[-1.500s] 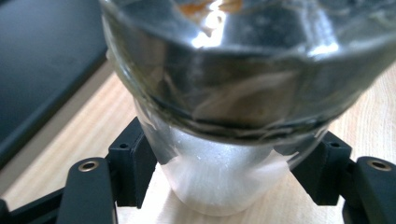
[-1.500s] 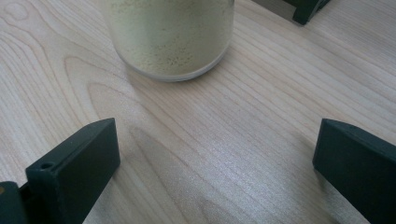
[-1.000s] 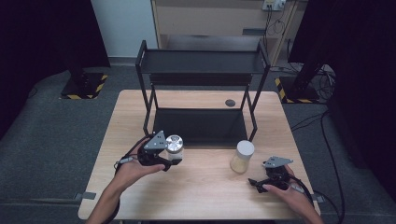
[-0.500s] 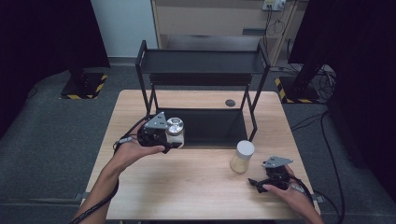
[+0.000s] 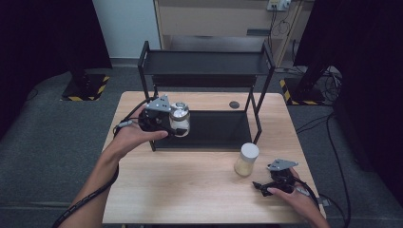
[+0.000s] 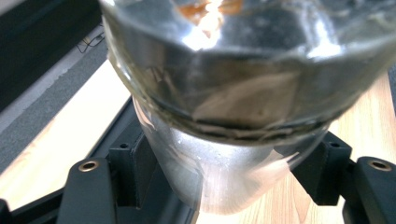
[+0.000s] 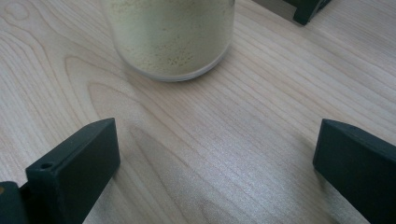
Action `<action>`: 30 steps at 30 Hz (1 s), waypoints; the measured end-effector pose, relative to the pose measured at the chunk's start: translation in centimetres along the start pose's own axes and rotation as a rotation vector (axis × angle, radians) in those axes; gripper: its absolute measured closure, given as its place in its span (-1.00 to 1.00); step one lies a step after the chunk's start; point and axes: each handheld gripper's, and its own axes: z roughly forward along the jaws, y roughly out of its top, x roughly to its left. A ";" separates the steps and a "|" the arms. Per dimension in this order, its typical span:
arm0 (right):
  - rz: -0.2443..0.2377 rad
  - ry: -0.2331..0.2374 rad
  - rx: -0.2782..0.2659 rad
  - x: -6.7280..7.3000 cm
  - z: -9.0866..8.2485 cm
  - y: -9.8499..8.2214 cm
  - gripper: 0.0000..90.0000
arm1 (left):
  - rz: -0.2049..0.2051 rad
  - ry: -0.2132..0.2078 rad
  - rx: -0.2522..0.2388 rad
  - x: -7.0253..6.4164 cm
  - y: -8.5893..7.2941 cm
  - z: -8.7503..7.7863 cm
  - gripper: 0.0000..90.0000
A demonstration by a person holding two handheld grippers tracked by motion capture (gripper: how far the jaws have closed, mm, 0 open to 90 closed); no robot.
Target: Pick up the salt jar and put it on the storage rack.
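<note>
Left gripper [image 5: 177,124] clamps the silver-lidded jar [image 5: 180,118] in the air at the rack's lower shelf [image 5: 216,128], not yet placed, while the wide-open right gripper [image 5: 260,186] waits near the white-lidded jar [image 5: 246,160] on the counter [image 5: 190,185].

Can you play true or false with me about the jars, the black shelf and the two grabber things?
1. The left gripper holds a glass jar with a shiny silver lid. True.
2. That glass jar stands on the table. False: it is lifted off the table, in front of the black shelf.
3. The right gripper is squeezing the jar of yellowish powder. False: its jaws stand open and apart from that jar, which sits on the wood ahead of them.
4. The powder jar has a white lid. True.
5. The shelf's top level has a jar on it. False: nothing stands there.
</note>
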 end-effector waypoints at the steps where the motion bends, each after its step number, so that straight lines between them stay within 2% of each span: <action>1: 0.000 0.000 0.000 0.0 0.0 0.0 -0.97 | 0.000 0.003 0.001 0.1 0.4 -0.2 -0.34; 2: 0.000 0.000 0.000 0.0 0.0 0.0 -0.97 | 0.000 0.003 0.001 0.1 0.4 -0.2 -0.34; 10: -0.001 0.000 -0.001 0.0 0.0 0.0 -0.97 | 0.016 0.005 0.036 1.0 3.9 -1.8 -0.34; 16: -0.001 0.000 -0.001 0.0 0.0 0.0 -0.97 | 0.010 0.017 0.017 1.7 5.7 -2.9 -0.34; 18: -0.001 0.001 -0.001 0.0 0.0 0.0 -0.97 | 0.013 0.018 0.018 1.9 6.0 -3.1 -0.34; 20: -0.001 0.001 -0.001 0.0 0.0 0.0 -0.97 | 0.021 0.023 0.031 2.2 7.0 -3.5 -0.34; 30: -0.001 0.002 -0.001 -0.1 0.0 0.0 -0.97 | -0.003 0.042 0.031 3.4 9.0 -4.8 -0.34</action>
